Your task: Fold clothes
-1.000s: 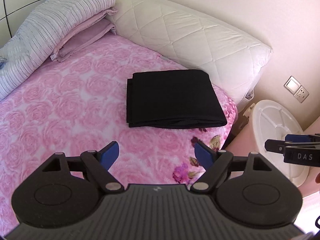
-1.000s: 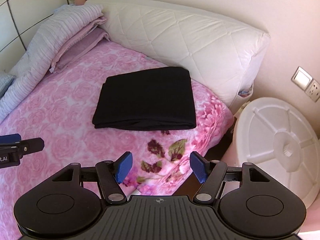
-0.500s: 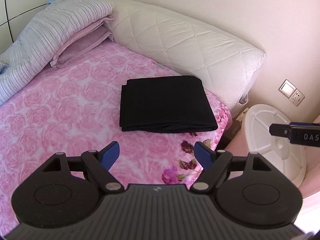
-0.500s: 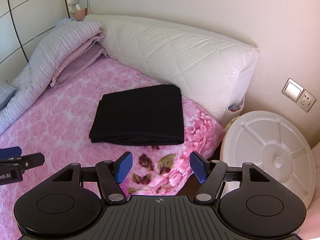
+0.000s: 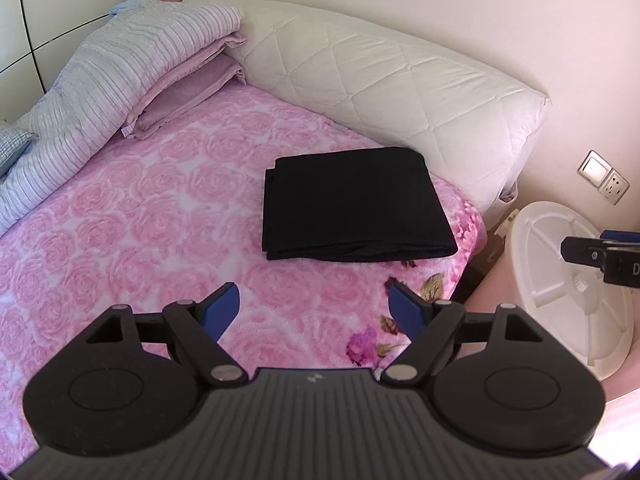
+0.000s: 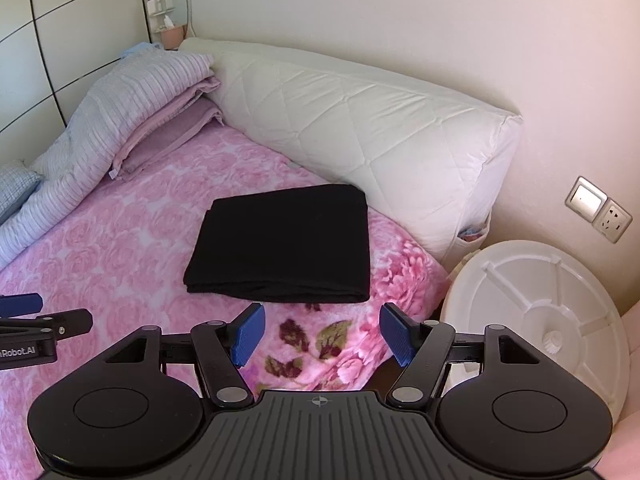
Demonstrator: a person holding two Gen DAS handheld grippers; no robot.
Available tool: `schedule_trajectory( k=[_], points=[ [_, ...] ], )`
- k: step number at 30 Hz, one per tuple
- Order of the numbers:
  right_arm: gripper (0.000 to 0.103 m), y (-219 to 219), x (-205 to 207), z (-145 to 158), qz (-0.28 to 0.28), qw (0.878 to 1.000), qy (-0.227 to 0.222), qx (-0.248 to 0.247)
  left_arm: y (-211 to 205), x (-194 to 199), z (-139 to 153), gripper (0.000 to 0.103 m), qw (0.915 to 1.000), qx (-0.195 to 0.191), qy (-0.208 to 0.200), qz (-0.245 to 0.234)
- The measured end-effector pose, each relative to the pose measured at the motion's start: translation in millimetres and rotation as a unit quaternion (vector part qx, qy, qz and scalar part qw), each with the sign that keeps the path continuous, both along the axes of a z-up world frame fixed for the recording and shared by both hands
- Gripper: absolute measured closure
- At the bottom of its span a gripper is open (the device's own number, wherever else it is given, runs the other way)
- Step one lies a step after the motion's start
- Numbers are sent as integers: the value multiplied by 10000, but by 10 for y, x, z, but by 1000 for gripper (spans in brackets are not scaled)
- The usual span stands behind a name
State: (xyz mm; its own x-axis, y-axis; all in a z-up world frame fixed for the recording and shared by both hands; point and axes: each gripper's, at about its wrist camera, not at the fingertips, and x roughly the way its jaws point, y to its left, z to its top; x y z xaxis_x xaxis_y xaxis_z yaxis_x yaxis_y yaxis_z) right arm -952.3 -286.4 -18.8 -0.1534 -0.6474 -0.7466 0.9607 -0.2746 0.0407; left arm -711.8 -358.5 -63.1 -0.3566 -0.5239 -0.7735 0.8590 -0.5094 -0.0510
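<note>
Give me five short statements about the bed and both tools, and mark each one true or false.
1. The black garment lies folded flat on the pink blanket. True.
2. The left tool grips the garment. False: it is open, nothing between its pads.
3. The right tool is open and empty. True.
4. The garment lies on the round white lid. False: the lid is beside the bed.
5. A white quilted cushion is behind the garment. True.

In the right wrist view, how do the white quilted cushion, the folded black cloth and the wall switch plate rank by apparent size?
Largest to smallest:
1. White quilted cushion
2. Folded black cloth
3. Wall switch plate, clearly the smallest
</note>
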Motion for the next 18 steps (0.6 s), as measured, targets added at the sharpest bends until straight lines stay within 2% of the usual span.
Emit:
schedule_trajectory(
  k=[4, 18],
  points=[
    [36, 10, 45, -30, 57, 10000, -26, 53, 14, 10, -37, 24, 9999, 38, -120, 1],
    [36, 44, 57, -131, -7, 9996, -142, 244, 58, -12, -77, 24, 9999, 136, -106, 3]
  ],
)
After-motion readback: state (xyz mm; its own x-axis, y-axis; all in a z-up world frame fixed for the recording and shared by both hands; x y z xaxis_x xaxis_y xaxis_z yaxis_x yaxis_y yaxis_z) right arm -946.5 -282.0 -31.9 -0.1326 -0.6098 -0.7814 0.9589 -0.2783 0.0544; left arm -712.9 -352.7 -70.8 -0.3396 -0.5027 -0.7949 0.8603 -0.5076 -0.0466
